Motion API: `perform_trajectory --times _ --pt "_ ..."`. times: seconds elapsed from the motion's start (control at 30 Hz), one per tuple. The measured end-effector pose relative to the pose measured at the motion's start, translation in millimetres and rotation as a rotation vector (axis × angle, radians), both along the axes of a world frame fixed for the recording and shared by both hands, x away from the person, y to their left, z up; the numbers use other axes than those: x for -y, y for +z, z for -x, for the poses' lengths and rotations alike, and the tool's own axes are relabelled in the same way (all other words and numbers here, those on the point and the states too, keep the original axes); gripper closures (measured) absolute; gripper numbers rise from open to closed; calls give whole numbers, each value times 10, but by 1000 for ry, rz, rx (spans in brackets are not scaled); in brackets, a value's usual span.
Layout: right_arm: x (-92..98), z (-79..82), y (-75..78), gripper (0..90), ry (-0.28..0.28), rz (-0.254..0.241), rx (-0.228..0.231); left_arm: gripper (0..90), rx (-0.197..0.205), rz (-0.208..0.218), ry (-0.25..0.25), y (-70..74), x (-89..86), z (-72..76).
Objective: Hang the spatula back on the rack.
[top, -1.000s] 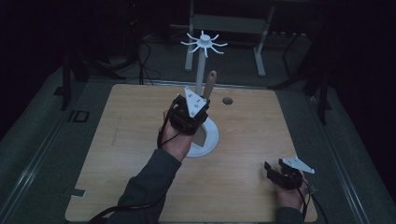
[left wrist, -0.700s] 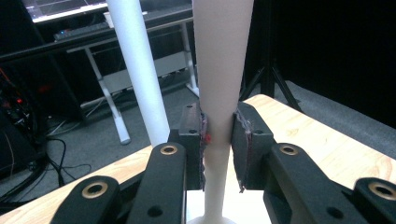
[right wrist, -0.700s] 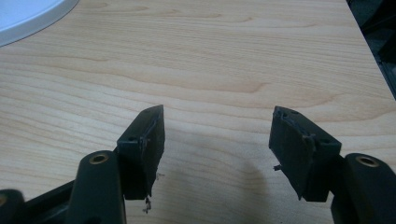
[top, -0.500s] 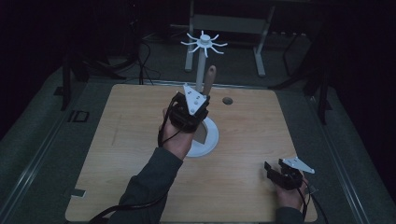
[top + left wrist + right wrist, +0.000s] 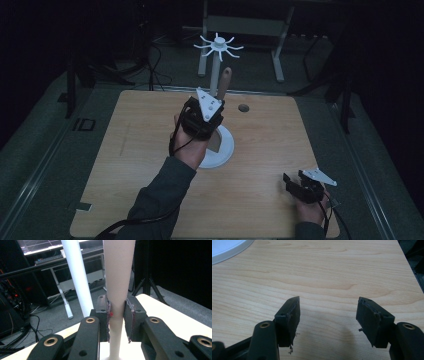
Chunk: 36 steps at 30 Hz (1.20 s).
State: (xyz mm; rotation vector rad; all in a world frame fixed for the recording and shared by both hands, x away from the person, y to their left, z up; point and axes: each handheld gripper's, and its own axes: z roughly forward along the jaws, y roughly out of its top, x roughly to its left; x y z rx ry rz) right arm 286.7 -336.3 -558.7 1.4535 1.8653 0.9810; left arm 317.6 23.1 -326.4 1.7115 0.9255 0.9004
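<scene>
The left gripper [image 5: 212, 107] has edged slightly forward with the wooden utensil [image 5: 224, 82] it clamps.

**Where everything sits on the table**

The light wooden table [image 5: 125, 165] carries a white round-based stand [image 5: 225, 150] near its middle, and the stand's white upright pole [image 5: 215, 75] rises from the base to a white spoked top [image 5: 218, 46] above the far edge. Just right of the pole stands a brown wooden handled utensil [image 5: 225, 82], upright over the base. The left gripper [image 5: 202, 117] sits in front of the pole, above the base, its jaws on either side of the utensil [image 5: 116, 290]. A small dark round hole [image 5: 243, 107] lies right of the stand, toward the far edge. The right gripper [image 5: 304, 187] rests at the near right corner, well apart from the stand.
</scene>
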Motion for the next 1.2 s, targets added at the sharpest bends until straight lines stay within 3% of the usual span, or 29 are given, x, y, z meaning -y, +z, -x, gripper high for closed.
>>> perform_trajectory --times 0.57,1.2 --pt "-1 1 0 356 0 0 0 754 11 7 34 56 -19 -14" --pt "1 0 0 355 1 -1 0 752 33 -25 114 81 -6 -35"
